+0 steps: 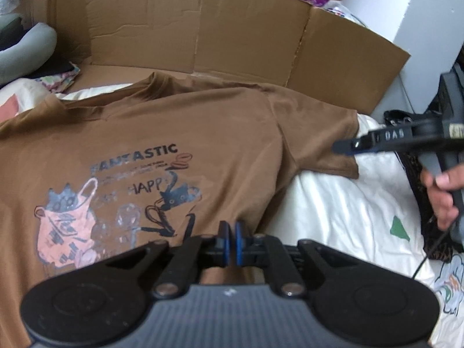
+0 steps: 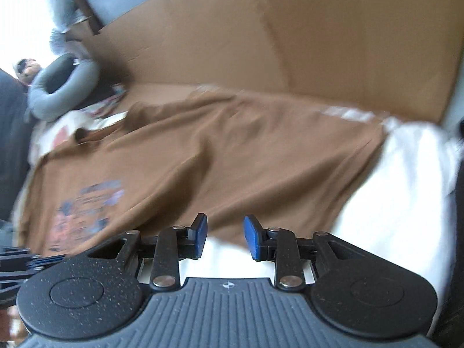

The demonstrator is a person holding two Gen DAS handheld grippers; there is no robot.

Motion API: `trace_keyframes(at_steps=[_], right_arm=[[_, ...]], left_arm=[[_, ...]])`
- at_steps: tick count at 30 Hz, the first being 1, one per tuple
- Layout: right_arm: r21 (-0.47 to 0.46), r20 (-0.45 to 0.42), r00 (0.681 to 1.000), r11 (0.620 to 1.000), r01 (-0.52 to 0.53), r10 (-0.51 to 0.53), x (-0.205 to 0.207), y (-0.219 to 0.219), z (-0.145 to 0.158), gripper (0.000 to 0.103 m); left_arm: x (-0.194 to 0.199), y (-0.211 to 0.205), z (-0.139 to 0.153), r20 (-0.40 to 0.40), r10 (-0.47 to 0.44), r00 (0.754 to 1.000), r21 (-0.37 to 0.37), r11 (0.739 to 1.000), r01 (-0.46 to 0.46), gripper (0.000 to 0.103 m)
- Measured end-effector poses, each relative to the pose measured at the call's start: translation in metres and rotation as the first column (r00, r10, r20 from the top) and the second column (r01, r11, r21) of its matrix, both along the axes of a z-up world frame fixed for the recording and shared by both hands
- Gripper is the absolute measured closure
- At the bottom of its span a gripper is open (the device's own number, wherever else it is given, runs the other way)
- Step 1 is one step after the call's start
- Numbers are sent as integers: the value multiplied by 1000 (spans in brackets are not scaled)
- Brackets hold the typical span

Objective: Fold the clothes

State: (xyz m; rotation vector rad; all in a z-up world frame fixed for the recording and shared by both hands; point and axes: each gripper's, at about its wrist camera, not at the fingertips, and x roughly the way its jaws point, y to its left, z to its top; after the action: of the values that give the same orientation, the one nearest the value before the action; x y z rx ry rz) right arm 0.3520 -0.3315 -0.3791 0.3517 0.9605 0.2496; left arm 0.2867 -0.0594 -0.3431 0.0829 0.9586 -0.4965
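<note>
A brown T-shirt [image 1: 203,121] with a cat print and the word FANTASTIC lies face up on a white bedsheet [image 1: 333,208]. My left gripper [image 1: 232,239] is shut on the shirt's near edge, and the cloth rises toward its blue pads. My right gripper [image 1: 345,146], held by a hand [image 1: 443,197], hovers by the shirt's right sleeve. In the right wrist view, which is blurred, the right gripper [image 2: 225,233] stands open above the shirt's [image 2: 232,150] edge with nothing between its pads.
A flattened cardboard sheet [image 1: 203,29] stands like a wall behind the shirt. A grey neck pillow [image 1: 26,49] and some folded fabric lie at the far left. Dark bags and a cable sit at the right edge of the bed.
</note>
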Motion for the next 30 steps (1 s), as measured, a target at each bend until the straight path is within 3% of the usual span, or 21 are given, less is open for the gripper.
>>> trace_keyframes(at_steps=[5, 13, 27, 28, 29, 30], right_arm=[[170, -84, 996, 985, 18, -4, -7, 22, -25, 68], [341, -165, 986, 938, 69, -12, -14, 44, -49, 66], [465, -250, 968, 872, 152, -35, -17, 72, -80, 68], [463, -255, 966, 872, 157, -39, -17, 72, -81, 80], [457, -259, 965, 875, 161, -42, -16, 73, -81, 101], [451, -261, 964, 878, 161, -43, -16, 72, -82, 102]], left_arm=[[1, 1, -3, -2, 5, 1000, 8, 1000, -5, 98], [2, 3, -9, -23, 18, 1000, 11, 1000, -17, 98], [0, 11, -7, -42, 34, 999, -31, 999, -35, 98], [0, 12, -6, -44, 34, 998, -34, 999, -35, 98], [-1, 14, -4, -37, 41, 998, -33, 999, -43, 97], [-3, 17, -2, -27, 51, 998, -31, 998, -52, 96]])
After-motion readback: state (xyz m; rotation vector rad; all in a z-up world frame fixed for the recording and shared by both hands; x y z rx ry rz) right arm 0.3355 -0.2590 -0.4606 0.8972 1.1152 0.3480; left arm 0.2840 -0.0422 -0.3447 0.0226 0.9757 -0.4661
